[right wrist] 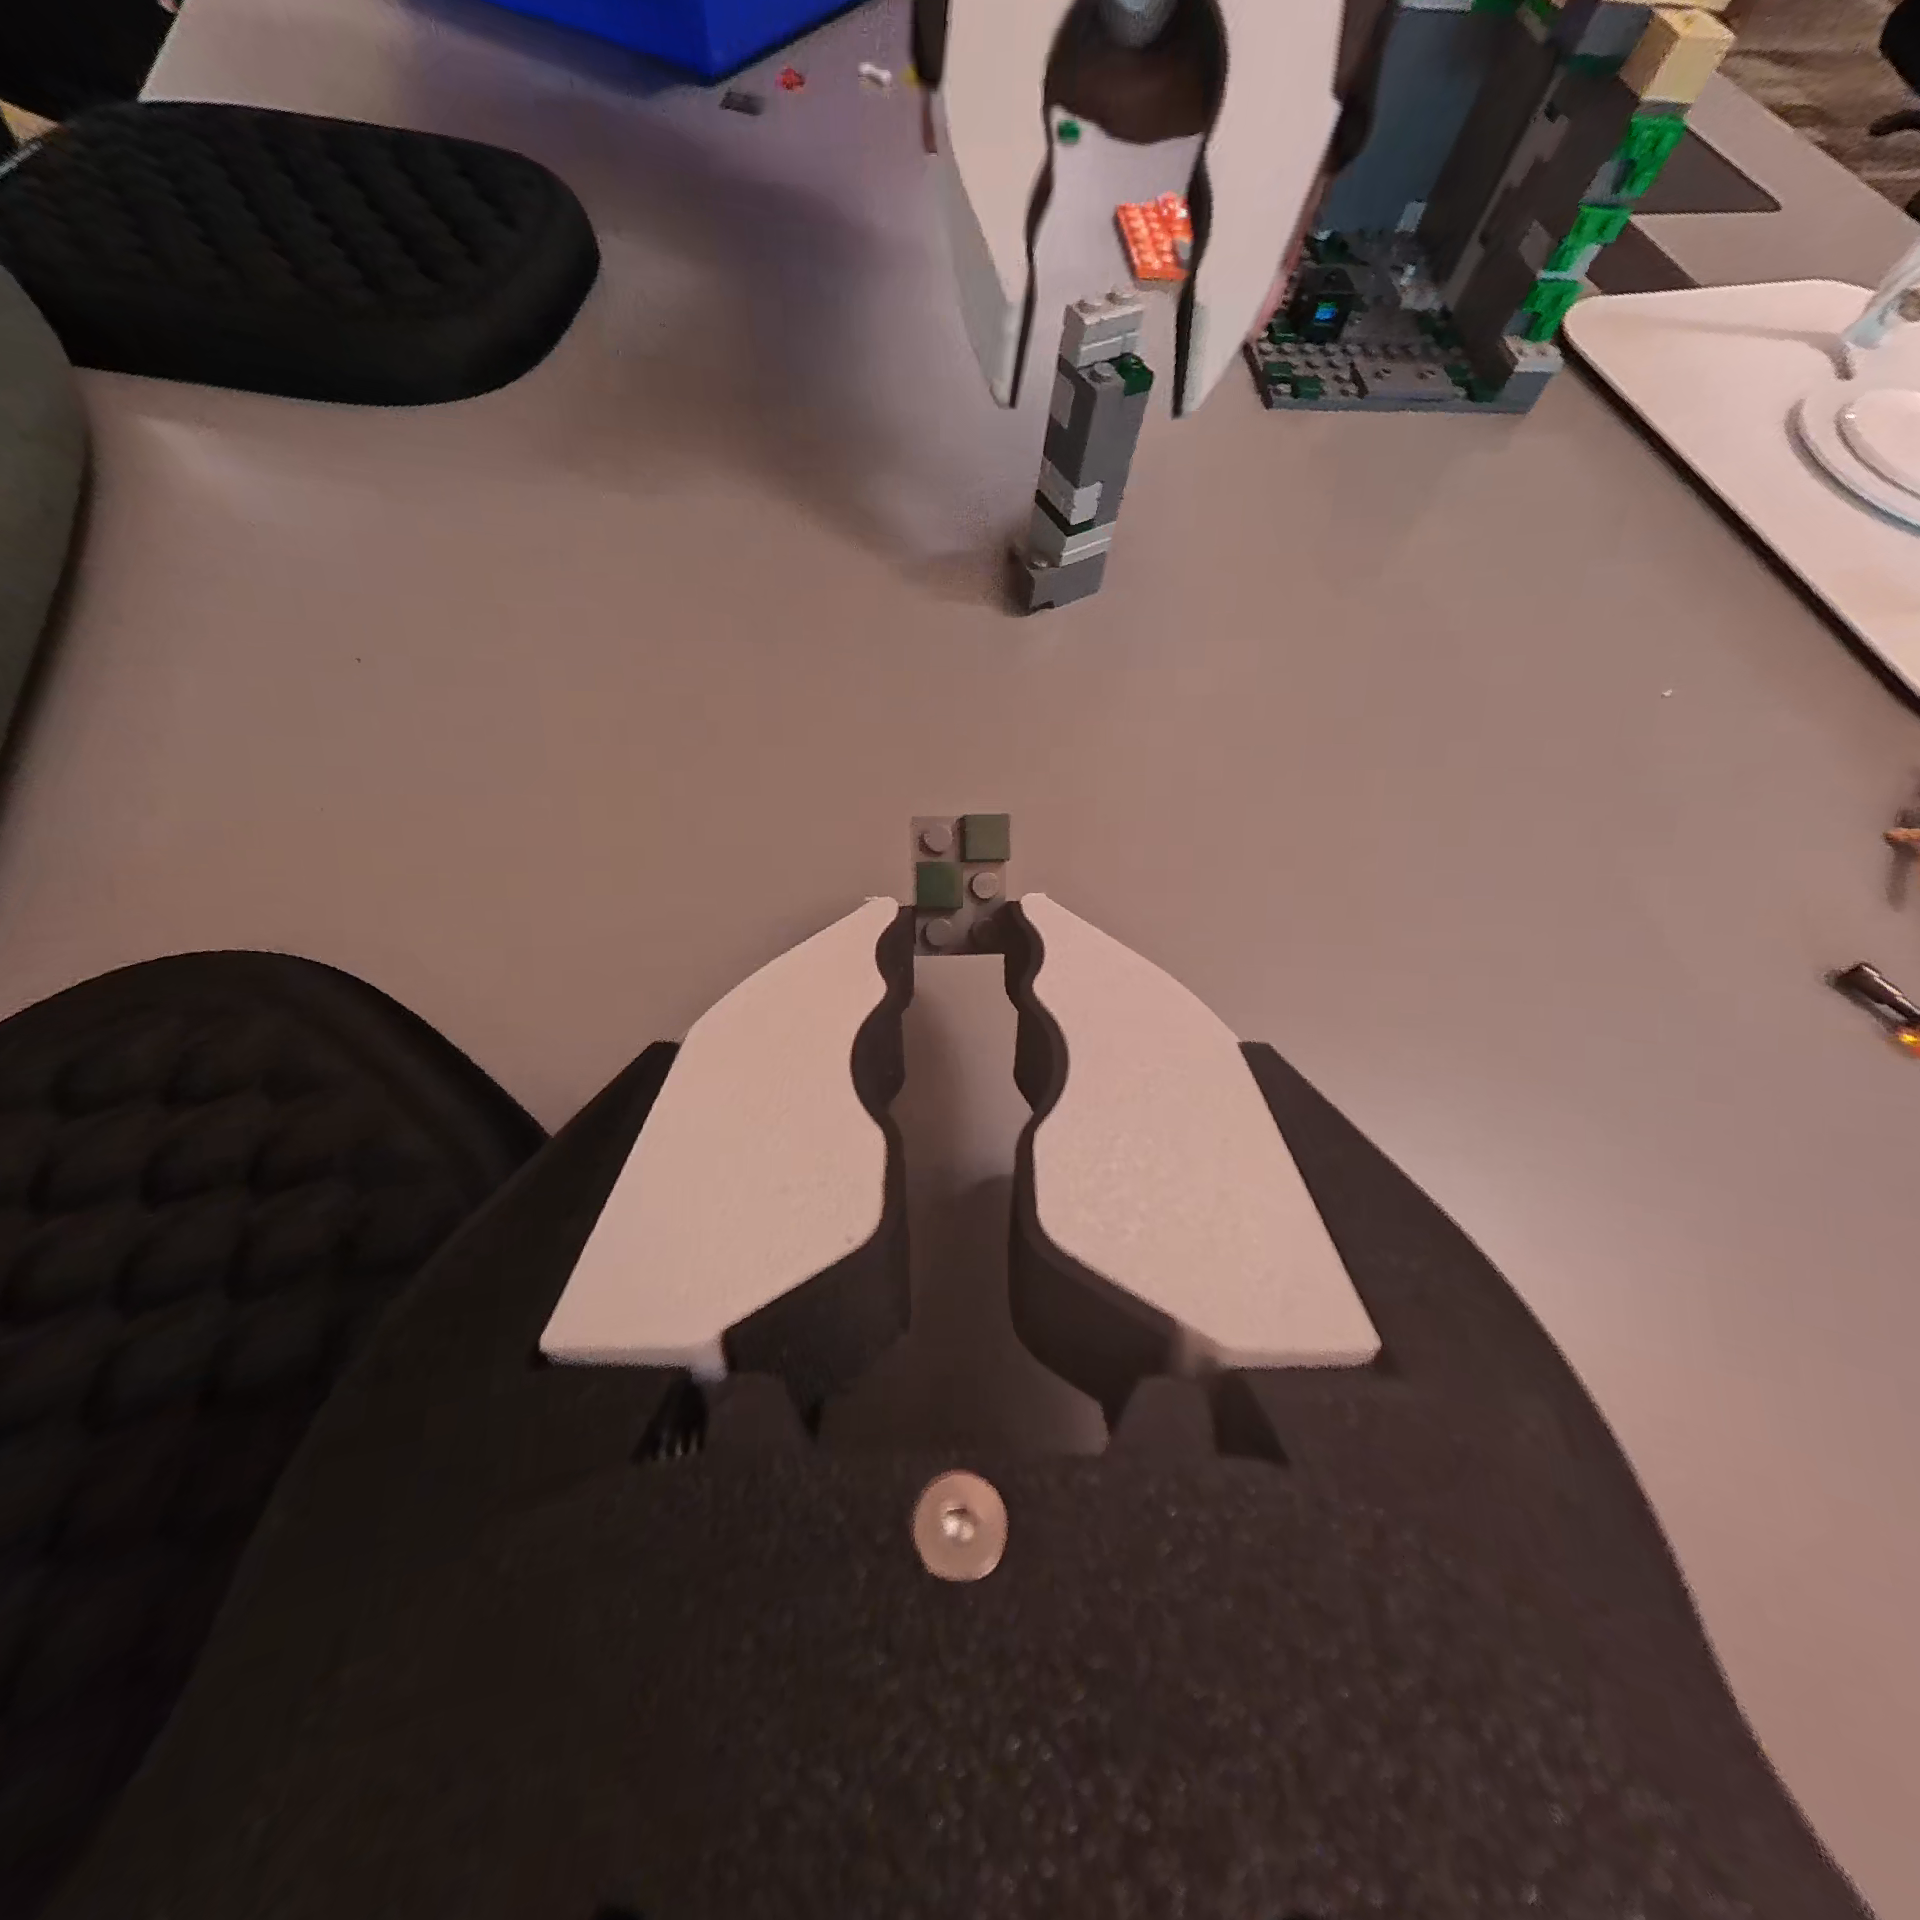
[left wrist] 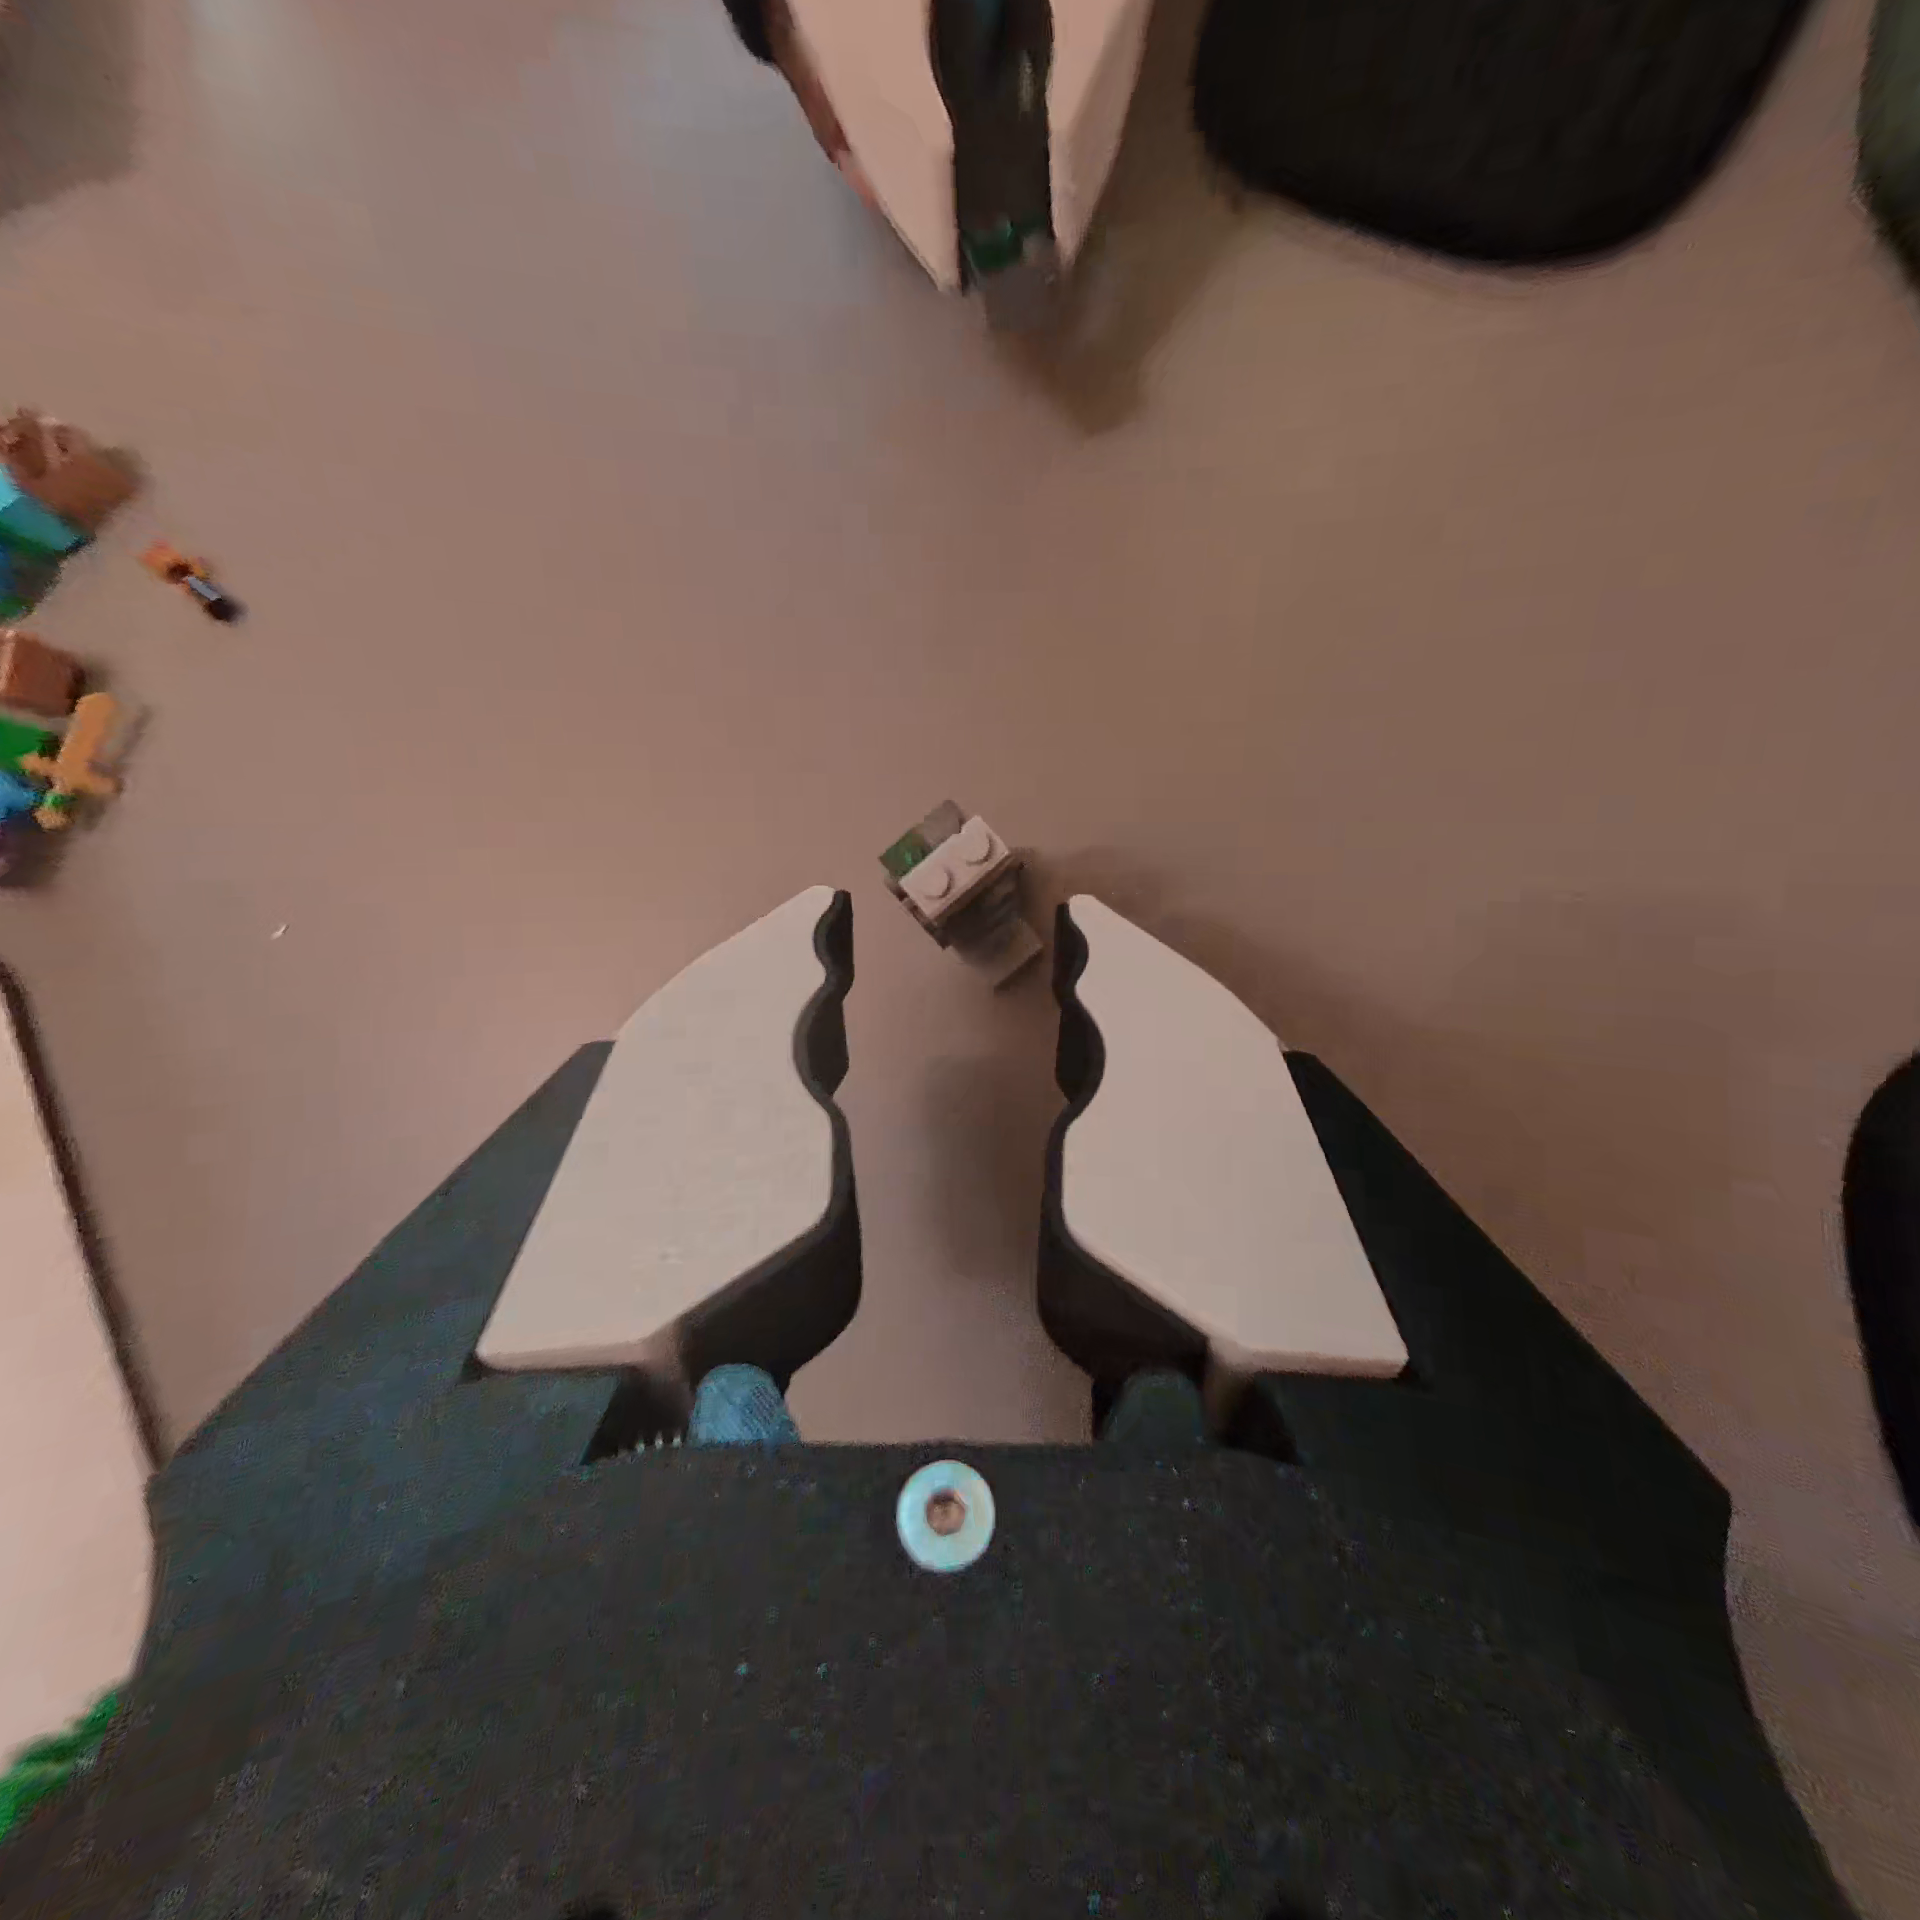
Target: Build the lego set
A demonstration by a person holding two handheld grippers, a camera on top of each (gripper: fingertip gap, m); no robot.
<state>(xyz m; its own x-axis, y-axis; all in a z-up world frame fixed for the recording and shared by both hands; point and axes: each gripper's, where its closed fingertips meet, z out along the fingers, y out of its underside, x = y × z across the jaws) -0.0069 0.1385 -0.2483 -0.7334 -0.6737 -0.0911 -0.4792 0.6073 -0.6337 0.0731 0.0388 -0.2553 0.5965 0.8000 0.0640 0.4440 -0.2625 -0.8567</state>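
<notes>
The grey brick column (right wrist: 1086, 447) stands on the table (right wrist: 623, 675), long axis near vertical, leaning slightly, studs up. The left wrist view looks down on its stud end (left wrist: 961, 883).

The left gripper (left wrist: 954, 914) hangs above the column with its jaws apart; the column top sits between the fingertips, nearer the right one, touching neither.

The right gripper (right wrist: 961, 909) is clamped on a small grey plate (right wrist: 961, 883) with dark green tiles. The plate lies flat, studs up, long axis pointing forward beyond the fingertips.

Only the right wrist view shows the column's full height, the larger grey and green build (right wrist: 1455, 260) behind it and an orange plate (right wrist: 1153, 239). Only the left wrist view shows the minifigures (left wrist: 47, 623) at the table's left edge.
</notes>
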